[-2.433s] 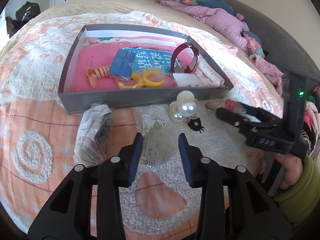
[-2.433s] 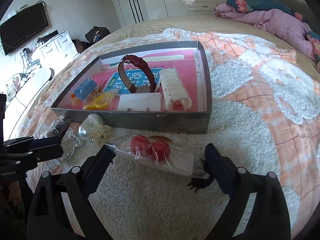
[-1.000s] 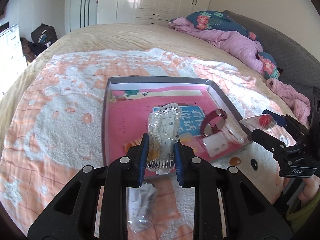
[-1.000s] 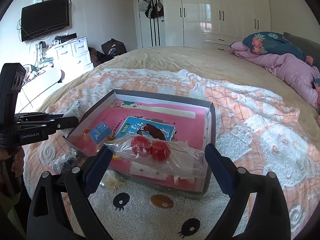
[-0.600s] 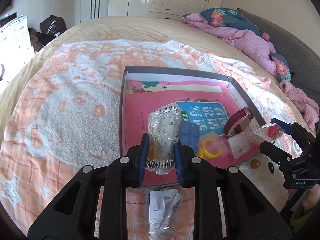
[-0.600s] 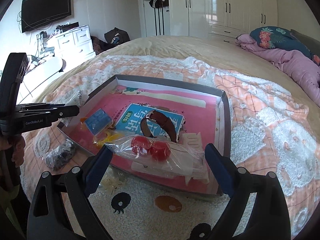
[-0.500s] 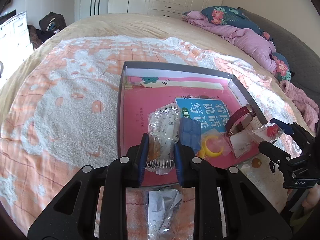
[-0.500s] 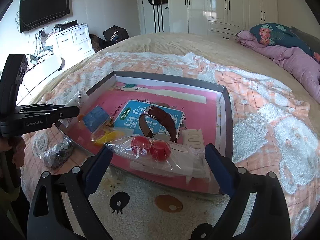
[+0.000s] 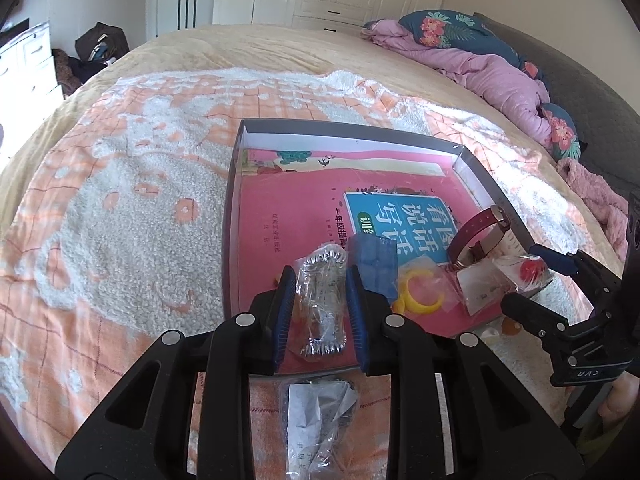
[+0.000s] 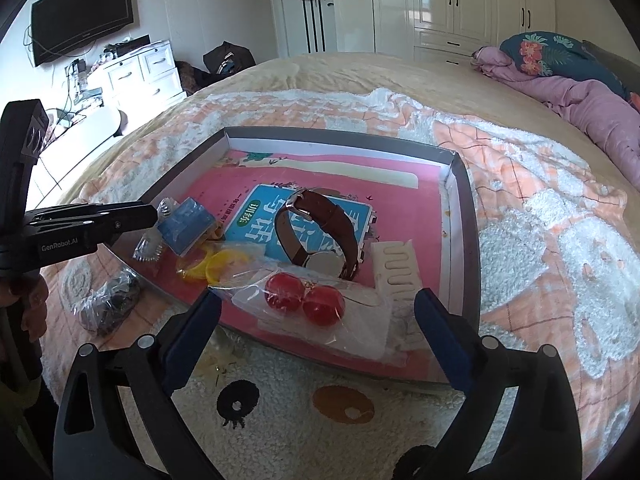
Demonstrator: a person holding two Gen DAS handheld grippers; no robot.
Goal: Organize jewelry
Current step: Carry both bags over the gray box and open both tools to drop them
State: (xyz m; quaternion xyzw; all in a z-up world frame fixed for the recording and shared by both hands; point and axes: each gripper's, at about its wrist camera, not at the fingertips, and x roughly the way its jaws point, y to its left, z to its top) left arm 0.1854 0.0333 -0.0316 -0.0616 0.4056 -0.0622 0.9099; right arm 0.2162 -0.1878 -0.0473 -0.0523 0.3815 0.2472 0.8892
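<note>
Your left gripper (image 9: 320, 304) pinches a clear packet of silver jewelry (image 9: 321, 304) between its blue pads, holding it above the near left corner of the grey tray (image 9: 400, 132). Your right gripper (image 10: 316, 312) grips a clear bag with two red beads (image 10: 304, 300) by its ends, jaws spread wide, over the tray's near edge. Inside the tray, on the pink book (image 9: 288, 216), lie a brown-strapped watch (image 10: 320, 232), a blue packet (image 10: 186, 226), yellow rings (image 10: 218, 266) and a white comb-like clip (image 10: 396, 268). Another clear packet with dark contents (image 9: 320, 412) rests on the orange-and-white blanket (image 9: 120, 200), just outside the tray's near wall.
</note>
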